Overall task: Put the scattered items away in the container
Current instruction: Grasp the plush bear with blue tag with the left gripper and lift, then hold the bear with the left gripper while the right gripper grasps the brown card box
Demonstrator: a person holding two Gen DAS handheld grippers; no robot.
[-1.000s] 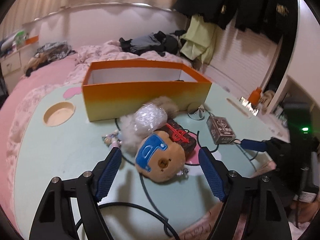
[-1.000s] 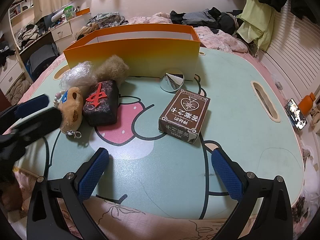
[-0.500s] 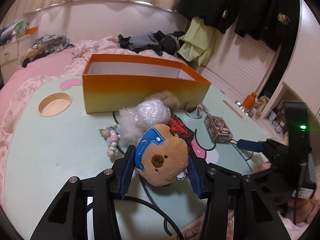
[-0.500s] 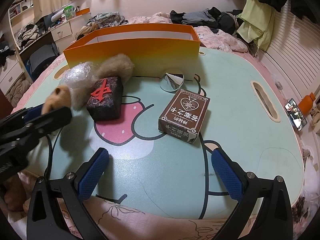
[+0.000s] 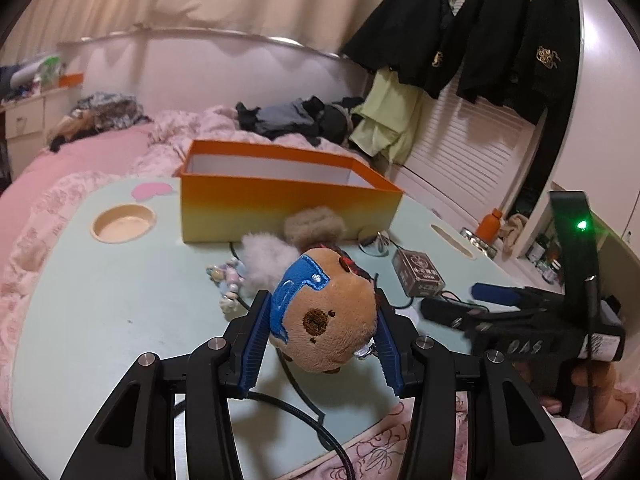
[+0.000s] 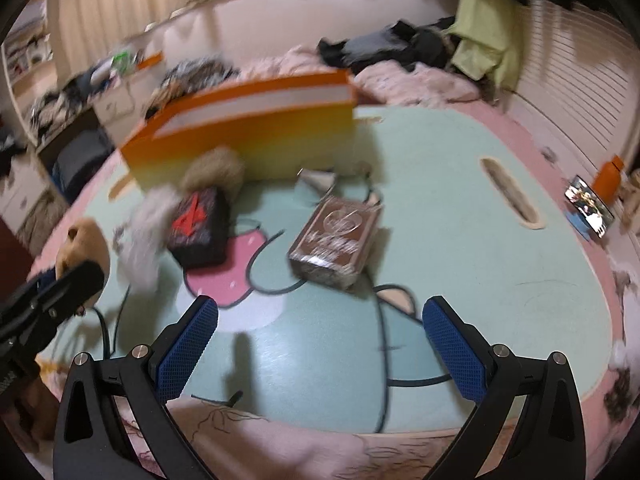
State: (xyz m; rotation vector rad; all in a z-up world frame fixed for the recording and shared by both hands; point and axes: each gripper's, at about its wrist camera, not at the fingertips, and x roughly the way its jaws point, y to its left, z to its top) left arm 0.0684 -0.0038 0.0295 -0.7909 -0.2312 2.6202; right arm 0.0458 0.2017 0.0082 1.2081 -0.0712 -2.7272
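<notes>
The left tongs point(image 5: 320, 336) are clamped on a brown plush head with a blue patch point(image 5: 326, 312), one blue pad pressed into each cheek after the jaws have just been closing around it. The toy sits between the pads with its snout facing the camera, and it appears raised clear of the worktop point(image 5: 100, 300).

From these tongs the orange box point(image 5: 288, 204) lies straight ahead and a little to the left, well apart, its long side turned broadside to them and its open top showing a white inner wall. Between the held toy and that near wall sit a white fluffy pompom point(image 5: 260, 256), a tan pompom point(image 5: 316, 220) and a small bead charm point(image 5: 226, 276), so the carry likely has to pass above them and over the rim.

The right tongs point(image 6: 320, 344) stand wide apart and hold nothing. Ahead of them, slightly right of centre, lies a brown card box point(image 6: 336, 240), its long axis running away from the tongs and leaning right. A dark pouch with a red mark point(image 6: 200, 232) lies further left, nearer the left tongs. The right hand is the nearer one to the card box.
</notes>
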